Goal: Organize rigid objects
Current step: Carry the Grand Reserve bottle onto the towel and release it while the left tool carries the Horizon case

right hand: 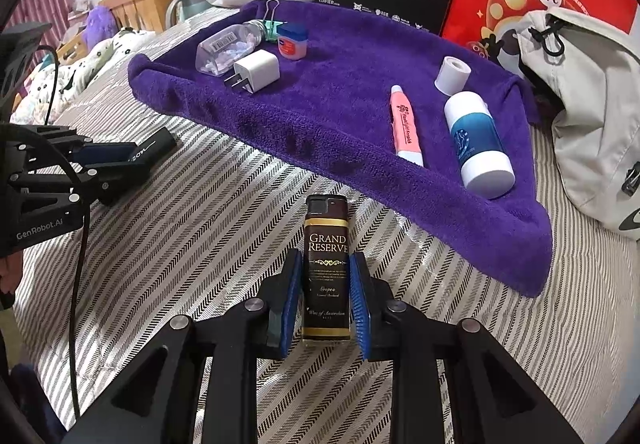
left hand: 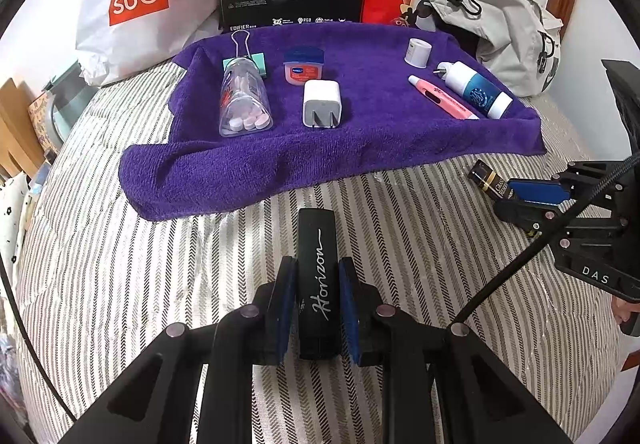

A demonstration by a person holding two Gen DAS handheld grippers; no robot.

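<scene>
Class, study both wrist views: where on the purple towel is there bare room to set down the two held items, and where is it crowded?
The purple towel is bare in its middle, between the white charger and the pink pen, and along its near edge. It is crowded far left around the pill bottle and right by the white-and-blue bottle.

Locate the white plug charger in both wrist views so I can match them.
Left wrist: the white plug charger lies centre-left on the purple towel, prongs toward the camera, right of the pill bottle.
Right wrist: the charger sits upper left on the towel, prongs pointing left.
Shared landmark: the small Vaseline jar just behind it.
</scene>
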